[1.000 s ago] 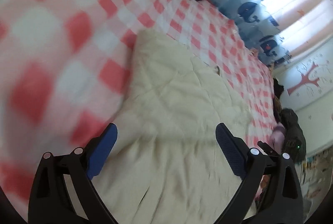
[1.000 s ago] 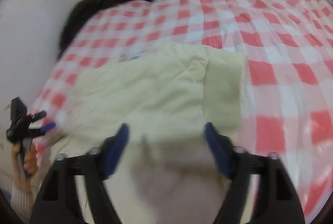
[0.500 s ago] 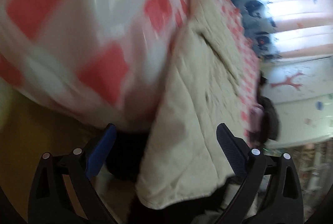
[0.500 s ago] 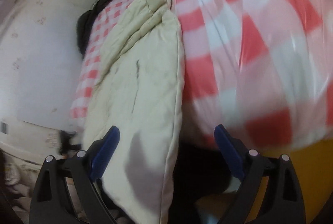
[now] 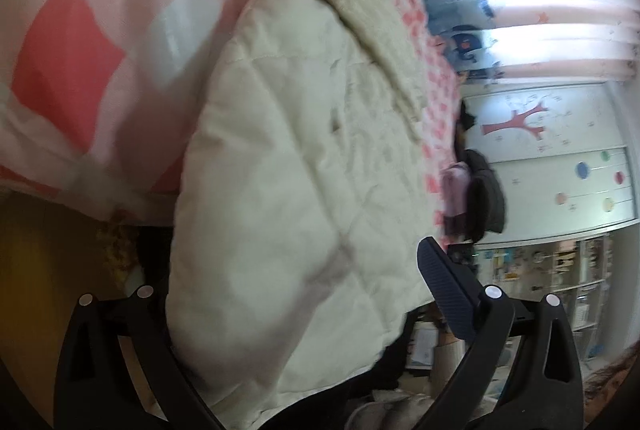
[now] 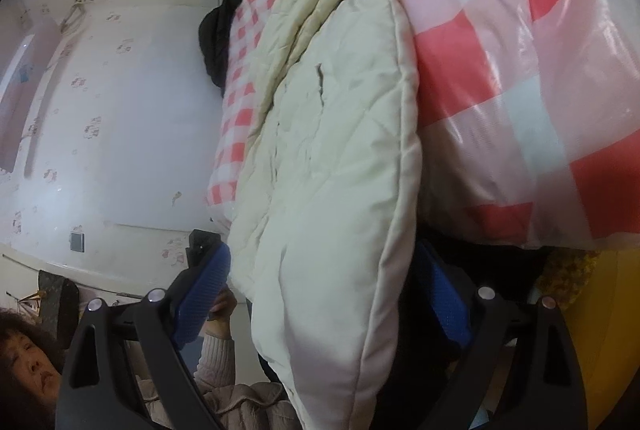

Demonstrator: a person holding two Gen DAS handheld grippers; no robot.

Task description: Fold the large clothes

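Observation:
A cream quilted padded jacket (image 5: pixel 304 166) lies on the bed and its lower hem hangs over the near bed edge. In the left wrist view my left gripper (image 5: pixel 304 294) is wide open, with the hanging hem between its fingers; the left finger is hidden behind the cloth. In the right wrist view the same jacket (image 6: pixel 336 158) hangs down between the open fingers of my right gripper (image 6: pixel 332 294). Neither gripper is closed on the cloth.
The bed has a pink-and-white checked cover (image 5: pixel 80 42) under clear plastic (image 6: pixel 520 70). A dark garment (image 6: pixel 224 30) lies at the bed's far end. A wall (image 6: pixel 100 110) stands left, shelves (image 5: pixel 560 278) right. A person (image 6: pixel 28 358) is below.
Both grippers have dropped from above the bed to below its near edge and tilted up. The jacket's hanging hem has come between the fingers of each gripper. Both stay open.

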